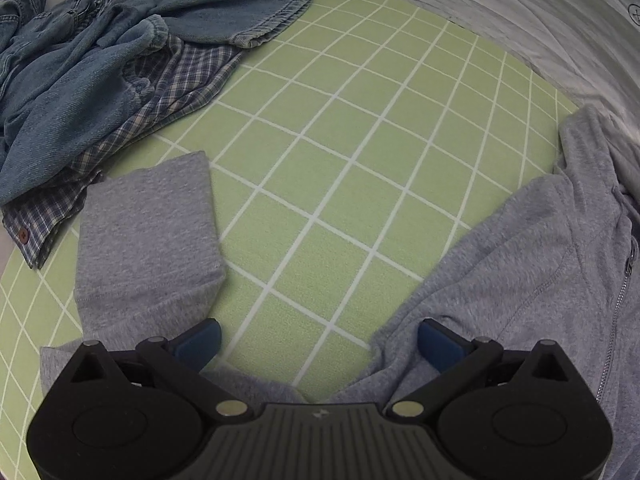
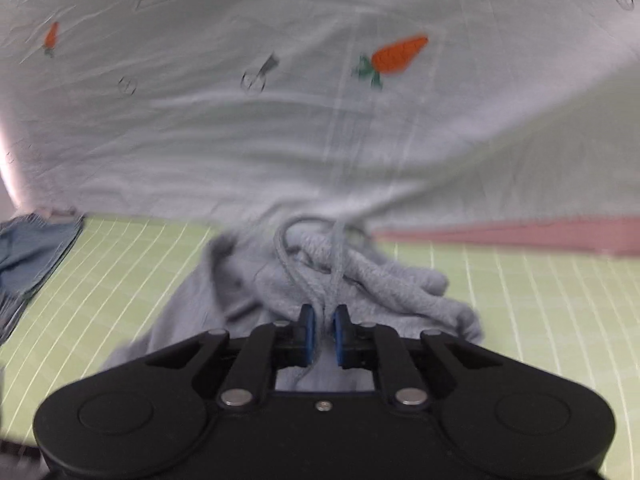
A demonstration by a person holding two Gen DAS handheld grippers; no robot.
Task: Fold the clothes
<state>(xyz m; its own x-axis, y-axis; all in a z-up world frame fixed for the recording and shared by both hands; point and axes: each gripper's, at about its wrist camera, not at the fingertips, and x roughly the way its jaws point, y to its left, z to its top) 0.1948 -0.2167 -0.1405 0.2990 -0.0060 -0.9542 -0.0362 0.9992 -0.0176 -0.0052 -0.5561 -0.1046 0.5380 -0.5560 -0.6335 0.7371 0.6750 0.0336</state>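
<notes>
A grey zip hoodie (image 1: 540, 272) lies on the green grid mat (image 1: 340, 140), its zip at the right edge. One grey sleeve (image 1: 148, 232) stretches out at the left. My left gripper (image 1: 319, 332) hangs open over bare mat, one blue pad by the sleeve and the other by the hoodie body, with nothing between them. In the right wrist view the hoodie (image 2: 384, 284) is bunched up with its drawstring (image 2: 288, 264) looped on top. My right gripper (image 2: 324, 320) is shut on the hoodie, with grey cloth and cord pinched between its blue pads.
A blue denim garment (image 1: 80, 72) lies heaped over a checked shirt (image 1: 184, 80) at the mat's far left, and is also seen as a denim edge (image 2: 32, 256). A pale sheet with carrot prints (image 2: 280, 120) lies behind the mat. A pink strip (image 2: 520, 236) borders it.
</notes>
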